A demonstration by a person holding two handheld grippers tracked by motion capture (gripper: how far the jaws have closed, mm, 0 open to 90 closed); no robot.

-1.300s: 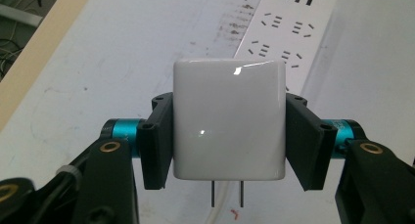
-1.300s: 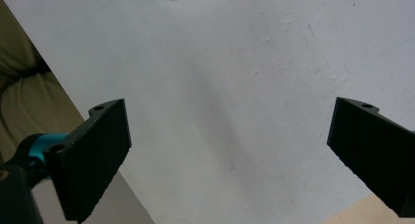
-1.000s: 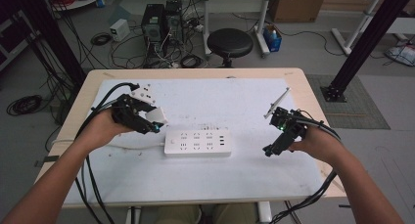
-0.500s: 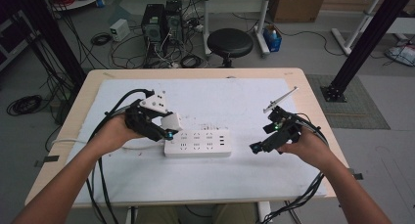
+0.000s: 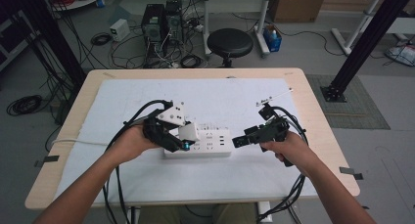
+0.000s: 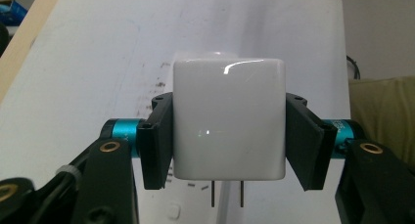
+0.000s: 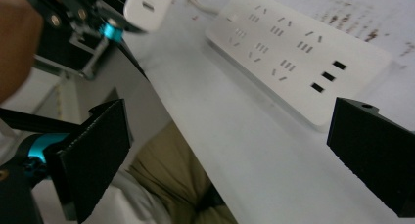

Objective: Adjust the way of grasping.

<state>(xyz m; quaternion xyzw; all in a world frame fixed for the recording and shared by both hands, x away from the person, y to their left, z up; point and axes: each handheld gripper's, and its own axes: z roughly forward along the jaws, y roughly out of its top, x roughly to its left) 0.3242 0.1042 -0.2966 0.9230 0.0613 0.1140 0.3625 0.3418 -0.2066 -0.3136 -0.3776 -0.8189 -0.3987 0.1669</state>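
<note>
A: What does the left gripper [image 6: 229, 136] hold?
B: A white plug-in charger [image 6: 229, 119], clamped between its jaws, two prongs pointing down, above the left end of the white power strip [image 5: 208, 143].
A: Where is the strip?
B: It lies flat on the white mat [image 5: 220, 101], mid-table.
A: And the right gripper [image 7: 230, 150]?
B: Jaws spread wide, empty, just beside the strip's right end.

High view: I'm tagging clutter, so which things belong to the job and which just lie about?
In the job: charger, power strip, left gripper, right gripper.
Lying about: stool, computer towers, floor cables.
</note>
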